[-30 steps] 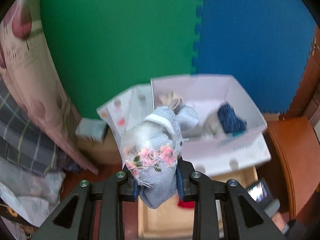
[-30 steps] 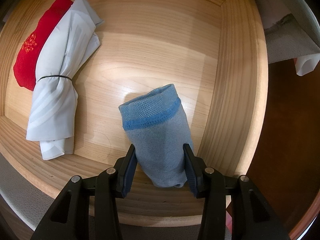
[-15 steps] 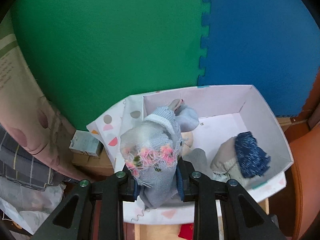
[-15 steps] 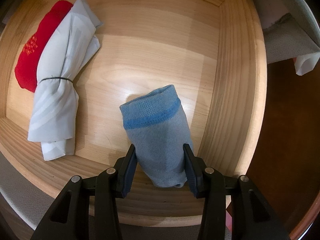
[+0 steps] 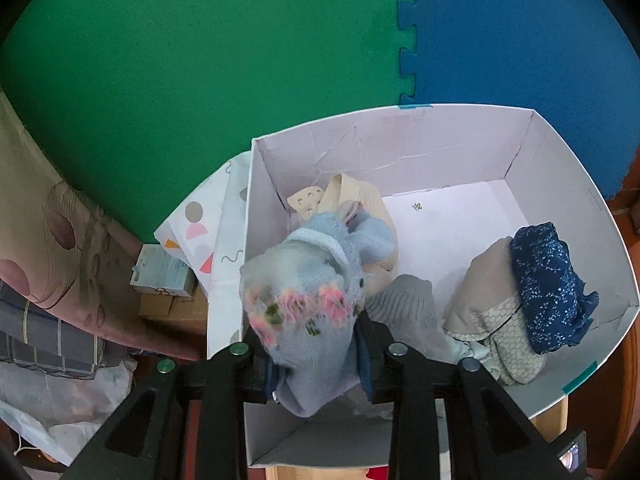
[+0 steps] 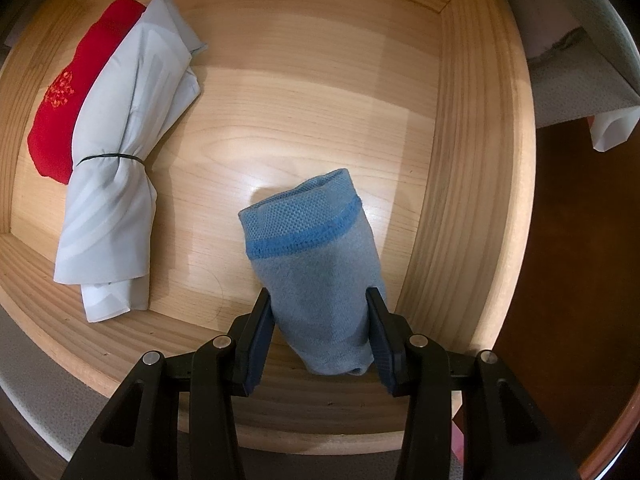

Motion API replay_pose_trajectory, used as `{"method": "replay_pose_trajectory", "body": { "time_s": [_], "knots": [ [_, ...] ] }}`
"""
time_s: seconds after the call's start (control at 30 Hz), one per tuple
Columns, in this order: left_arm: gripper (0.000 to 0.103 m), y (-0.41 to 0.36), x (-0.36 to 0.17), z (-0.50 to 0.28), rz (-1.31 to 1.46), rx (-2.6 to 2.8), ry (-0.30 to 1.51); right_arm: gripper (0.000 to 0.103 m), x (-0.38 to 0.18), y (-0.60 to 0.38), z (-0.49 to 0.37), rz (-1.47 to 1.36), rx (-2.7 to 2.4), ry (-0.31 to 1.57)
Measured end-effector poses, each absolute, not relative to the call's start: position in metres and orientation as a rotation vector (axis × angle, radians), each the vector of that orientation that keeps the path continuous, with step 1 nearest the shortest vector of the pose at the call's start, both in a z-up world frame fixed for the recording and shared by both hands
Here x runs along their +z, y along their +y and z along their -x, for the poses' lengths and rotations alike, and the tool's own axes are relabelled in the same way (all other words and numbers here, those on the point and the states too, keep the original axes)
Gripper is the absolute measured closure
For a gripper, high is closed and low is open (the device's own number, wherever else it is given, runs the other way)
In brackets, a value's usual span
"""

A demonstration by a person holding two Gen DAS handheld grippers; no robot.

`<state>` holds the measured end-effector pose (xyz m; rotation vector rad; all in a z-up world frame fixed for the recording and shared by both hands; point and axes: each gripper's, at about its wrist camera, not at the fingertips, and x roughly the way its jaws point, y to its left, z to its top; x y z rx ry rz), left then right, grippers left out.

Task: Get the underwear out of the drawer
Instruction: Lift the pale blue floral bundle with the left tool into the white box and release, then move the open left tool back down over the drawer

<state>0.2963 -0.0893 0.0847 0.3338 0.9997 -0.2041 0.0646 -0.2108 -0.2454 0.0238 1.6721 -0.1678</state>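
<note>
Green and blue foam mats [image 5: 240,80] back the scene, a white box [image 5: 592,216] sitting low in front of them, a patterned curtain [image 5: 52,232] off to the left. Over at the light wooden drawer [image 6: 472,152], a red bundle [image 6: 64,120] lies half hidden behind a banded white roll [image 6: 120,184]. The left gripper [image 5: 316,356] clamps a pale blue frilled underwear piece [image 5: 304,288], now above the box, which has swung much closer than a second ago. The right gripper [image 6: 320,340] pinches a rolled blue underwear [image 6: 316,272] just above the drawer floor, barely shifted.
</note>
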Motion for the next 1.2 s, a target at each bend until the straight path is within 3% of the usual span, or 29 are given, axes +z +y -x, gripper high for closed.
{"method": "replay_pose_trajectory", "body": {
  "time_s": [0.27, 0.43, 0.53, 0.9, 1.2],
  "knots": [
    [0.056, -0.086, 0.09, -0.292, -0.344, -0.19, 1.015, 0.061, -0.246, -0.211, -0.066, -0.023, -0.168, 1.673],
    [0.055, -0.083, 0.101, -0.282, -0.348, -0.202, 1.014, 0.061, -0.246, -0.212, -0.065, -0.025, -0.169, 1.672],
    [0.044, -0.082, 0.112, -0.272, -0.364, -0.203, 0.98, 0.061, -0.247, -0.213, -0.066, -0.025, -0.172, 1.674],
    [0.044, -0.057, 0.147, -0.241, -0.31, -0.243, 0.941, 0.061, -0.246, -0.209, -0.072, -0.024, -0.176, 1.677],
    [0.044, -0.016, 0.111, -0.174, -0.28, -0.273, 1.01, 0.061, -0.245, -0.206, -0.075, -0.024, -0.178, 1.677]
  ]
}}
